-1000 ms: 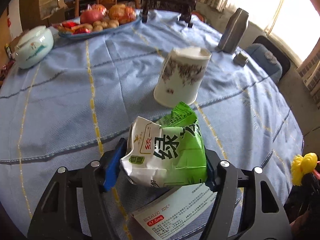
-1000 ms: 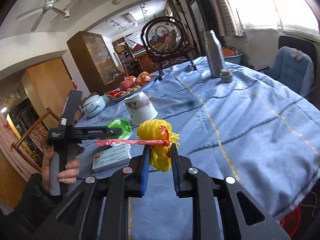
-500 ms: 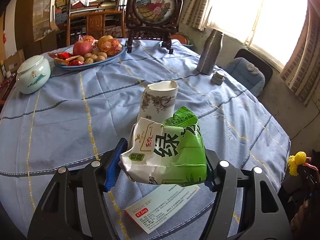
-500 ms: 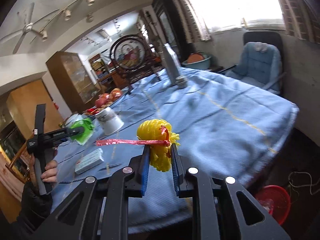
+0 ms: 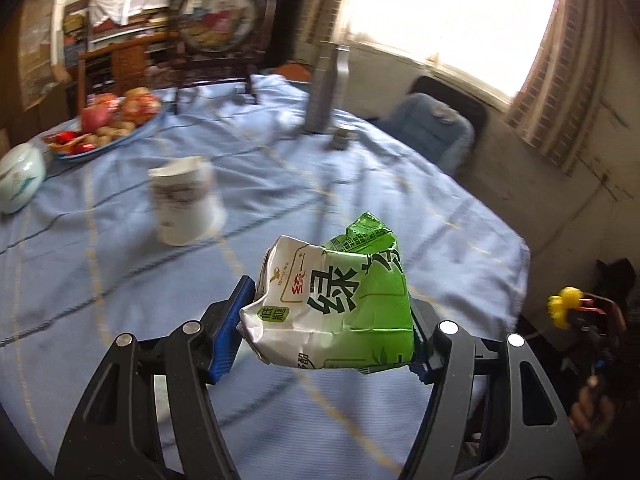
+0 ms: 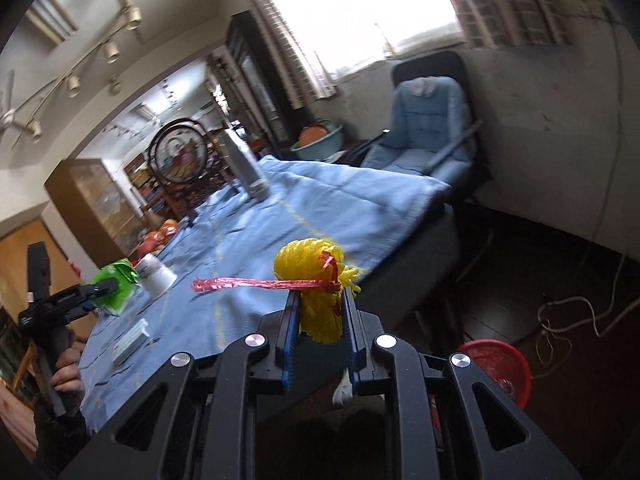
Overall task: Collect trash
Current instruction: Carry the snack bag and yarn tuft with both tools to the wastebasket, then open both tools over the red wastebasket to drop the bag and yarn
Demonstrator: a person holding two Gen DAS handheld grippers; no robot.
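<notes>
- Clamped between the blue pads of the left gripper (image 5: 332,322): a crumpled green-and-white carton (image 5: 334,312), lifted clear of the blue tablecloth (image 5: 120,280).
- Pinched in the narrow gap of the right gripper (image 6: 320,320): a yellow mesh net (image 6: 316,276) with a red ribbon (image 6: 240,283) trailing off to the left, held out past the table's edge.
- Low on the dark floor, just right of the right gripper: a red basket (image 6: 500,364).
- Flat on the cloth near the table's edge: a small white box (image 6: 130,340).
- Behind the carton: a white paper cup (image 5: 184,204), blurred.
- At the left edge of the table: a pale lidded bowl (image 5: 18,178), beside a plate of fruit and snacks (image 5: 108,128).
- Toward the far side: a tall grey flask (image 5: 324,92), with its small cap (image 5: 340,140) just beside it.
- Beyond the table, under the bright window: a blue padded chair (image 6: 424,136).
- At the table's far end: a round framed picture on a dark stand (image 5: 218,24).
</notes>
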